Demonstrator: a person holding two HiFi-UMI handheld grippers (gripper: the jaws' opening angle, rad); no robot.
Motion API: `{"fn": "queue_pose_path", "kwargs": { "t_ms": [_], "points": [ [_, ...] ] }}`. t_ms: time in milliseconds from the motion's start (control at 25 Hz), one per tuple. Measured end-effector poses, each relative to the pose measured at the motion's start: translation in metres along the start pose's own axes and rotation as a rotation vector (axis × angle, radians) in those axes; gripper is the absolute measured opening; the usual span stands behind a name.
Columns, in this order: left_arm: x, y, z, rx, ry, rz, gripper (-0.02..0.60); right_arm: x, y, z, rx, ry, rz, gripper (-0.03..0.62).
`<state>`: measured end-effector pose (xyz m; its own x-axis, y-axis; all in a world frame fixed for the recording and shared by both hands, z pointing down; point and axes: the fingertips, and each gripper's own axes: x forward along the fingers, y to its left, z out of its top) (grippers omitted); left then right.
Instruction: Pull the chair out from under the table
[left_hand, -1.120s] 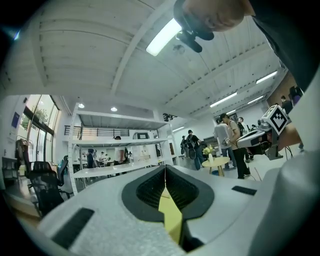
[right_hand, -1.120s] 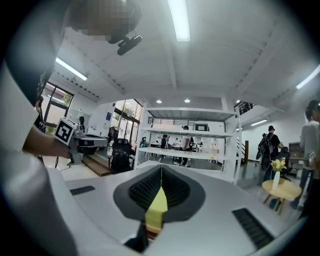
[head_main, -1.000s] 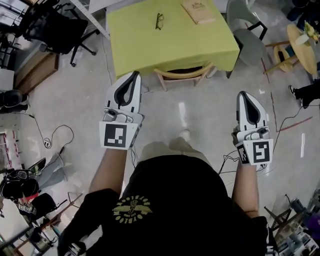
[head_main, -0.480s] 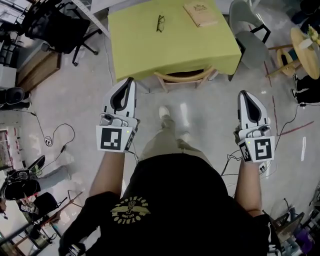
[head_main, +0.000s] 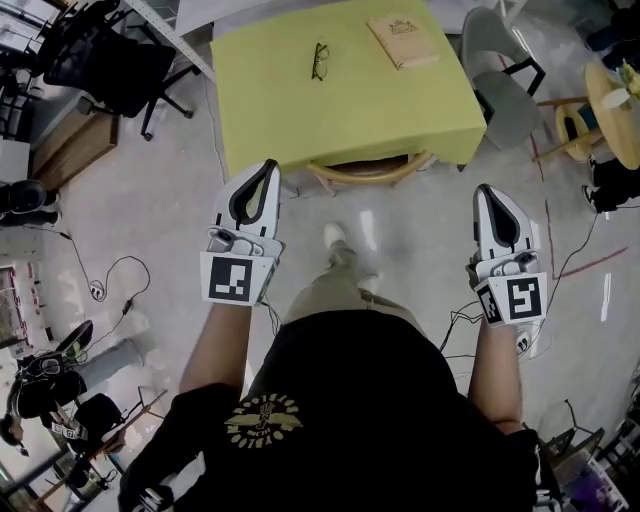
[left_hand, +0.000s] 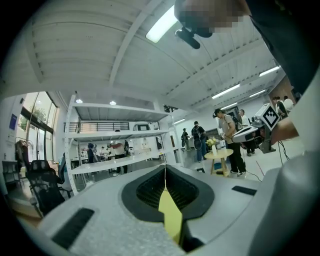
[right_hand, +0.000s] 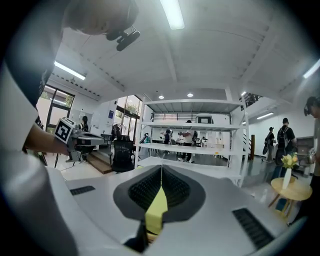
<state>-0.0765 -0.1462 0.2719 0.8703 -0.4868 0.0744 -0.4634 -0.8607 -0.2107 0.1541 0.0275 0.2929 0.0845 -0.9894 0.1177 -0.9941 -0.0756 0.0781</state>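
Note:
A wooden chair (head_main: 368, 170) is tucked under the yellow-green table (head_main: 340, 100); only its curved back rail shows at the table's front edge. In the head view my left gripper (head_main: 268, 166) is shut and empty, its tip by the table's front left corner, left of the chair. My right gripper (head_main: 486, 190) is shut and empty too, over the floor right of the table's front right corner. Neither touches the chair. In the left gripper view the gripper (left_hand: 165, 168) has its jaws together. The right gripper view shows that gripper (right_hand: 161, 168) the same.
Glasses (head_main: 319, 50) and a book (head_main: 401, 40) lie on the table. A grey chair (head_main: 500, 85) stands at its right, a round wooden side table (head_main: 610, 100) further right, a black office chair (head_main: 110, 65) at the left. Cables (head_main: 100, 285) cross the floor.
The person has stepped forward, one foot now out in front. Both grippers have been carried toward the table and chair, still shut.

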Motion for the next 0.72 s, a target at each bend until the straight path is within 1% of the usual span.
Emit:
{"fn": "queue_pose_path", "kwargs": {
  "t_ms": [80,200,280,520,720],
  "points": [
    [0.016,0.001,-0.01,0.018,0.019,-0.033,0.011,0.017,-0.004,-0.005,-0.014,0.017,0.018,0.011],
    [0.041,0.0,-0.03,0.074,0.052,-0.088,0.011,0.043,-0.009,-0.02,-0.026,0.053,0.056,0.011],
    [0.054,0.0,-0.041,0.098,0.071,-0.12,0.011,0.058,-0.011,-0.031,-0.038,0.088,0.075,0.011],
    [0.083,0.005,-0.089,0.105,0.174,-0.2,0.012,0.106,-0.007,-0.051,-0.056,0.148,0.125,0.012],
    [0.096,0.004,-0.119,0.114,0.196,-0.256,0.014,0.135,0.003,-0.07,-0.062,0.206,0.158,0.012]
  ]
}}
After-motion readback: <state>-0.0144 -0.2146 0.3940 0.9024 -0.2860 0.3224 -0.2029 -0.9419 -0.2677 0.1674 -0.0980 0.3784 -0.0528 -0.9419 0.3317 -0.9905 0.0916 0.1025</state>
